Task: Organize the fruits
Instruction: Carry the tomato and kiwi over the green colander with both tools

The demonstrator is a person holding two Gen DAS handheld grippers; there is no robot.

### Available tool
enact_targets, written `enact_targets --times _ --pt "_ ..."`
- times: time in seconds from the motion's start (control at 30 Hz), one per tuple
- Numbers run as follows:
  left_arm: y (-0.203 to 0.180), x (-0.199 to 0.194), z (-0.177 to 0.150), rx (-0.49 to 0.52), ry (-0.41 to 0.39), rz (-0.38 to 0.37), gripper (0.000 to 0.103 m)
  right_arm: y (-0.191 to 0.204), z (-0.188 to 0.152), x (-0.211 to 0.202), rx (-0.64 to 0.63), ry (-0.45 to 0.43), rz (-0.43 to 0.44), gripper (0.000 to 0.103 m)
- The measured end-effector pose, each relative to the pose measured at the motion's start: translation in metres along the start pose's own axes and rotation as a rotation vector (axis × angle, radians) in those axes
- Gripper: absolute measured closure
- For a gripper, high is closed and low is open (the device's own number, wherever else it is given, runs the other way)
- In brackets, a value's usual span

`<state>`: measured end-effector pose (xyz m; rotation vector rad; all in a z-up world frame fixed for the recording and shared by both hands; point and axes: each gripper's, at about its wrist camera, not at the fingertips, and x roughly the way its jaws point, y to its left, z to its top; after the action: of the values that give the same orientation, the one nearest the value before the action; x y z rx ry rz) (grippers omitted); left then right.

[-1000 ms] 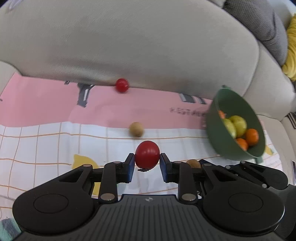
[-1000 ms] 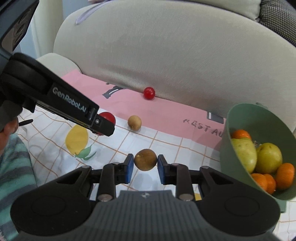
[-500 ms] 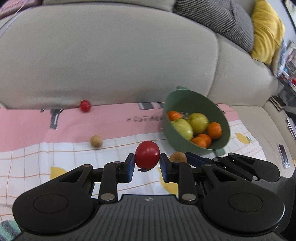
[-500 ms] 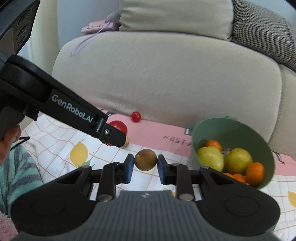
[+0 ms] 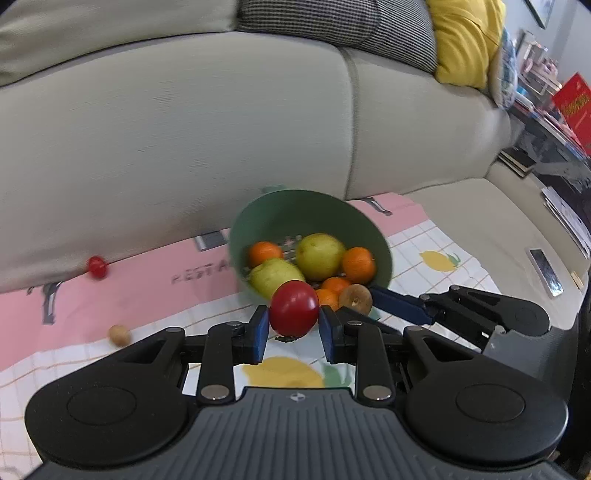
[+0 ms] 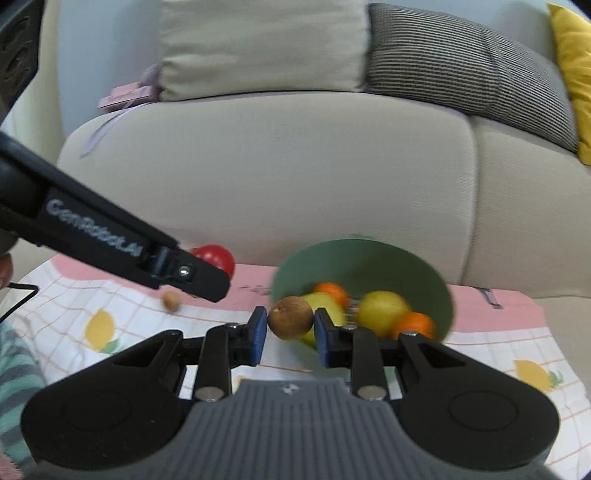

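- My left gripper (image 5: 294,325) is clenched on a red tomato (image 5: 294,308), its blue pads (image 5: 260,328) pressing on either side of the fruit.
- From the left wrist view, the tomato sits in front of the near rim of the green bowl (image 5: 273,214), which is tipped toward me on the patterned cloth (image 5: 424,243).
- My right gripper (image 6: 288,328) is grasping a brown round fruit (image 6: 290,322), held between its pads and seen against the bowl's near-left rim.
- In the left view the right gripper's blue finger (image 5: 397,304) reaches in from the right, with the brown fruit at its tip just beside the tomato.
- In the right view the left gripper crosses in from the upper left as a black arm marked with white lettering, the tomato showing behind its tip.
- The bowl holds two yellow-green pears (image 5: 319,254) and several oranges (image 5: 358,264), packed touching one another.
- A small tan fruit (image 5: 119,335) lies on the cloth, well apart from the bowl.
- A small red cherry tomato (image 5: 97,266) rests where the pink band of the cloth meets the beige sofa (image 5: 184,122).
- A checked cushion (image 5: 332,26) and a yellow cushion (image 5: 465,37) rest on top of the sofa back.
- A striped sleeve (image 6: 14,362) shows at the lower left of the right view.
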<state>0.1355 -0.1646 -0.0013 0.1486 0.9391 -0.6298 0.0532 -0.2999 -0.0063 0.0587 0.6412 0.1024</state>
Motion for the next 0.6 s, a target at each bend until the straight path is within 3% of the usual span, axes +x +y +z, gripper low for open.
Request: enact_targets --times 0.27,0.6 --pt "-0.024 0.032 0.016 0.043 0.043 -0.024 0.071 -0.036 0.002 0.014 0.013 0.035 -0.075 0.079" --pt "-0.033 0.070 0.024 0.072 0.115 -0.031 0.071 -0.048 0.000 0.044 -0.072 0.088 -0.088 0.079"
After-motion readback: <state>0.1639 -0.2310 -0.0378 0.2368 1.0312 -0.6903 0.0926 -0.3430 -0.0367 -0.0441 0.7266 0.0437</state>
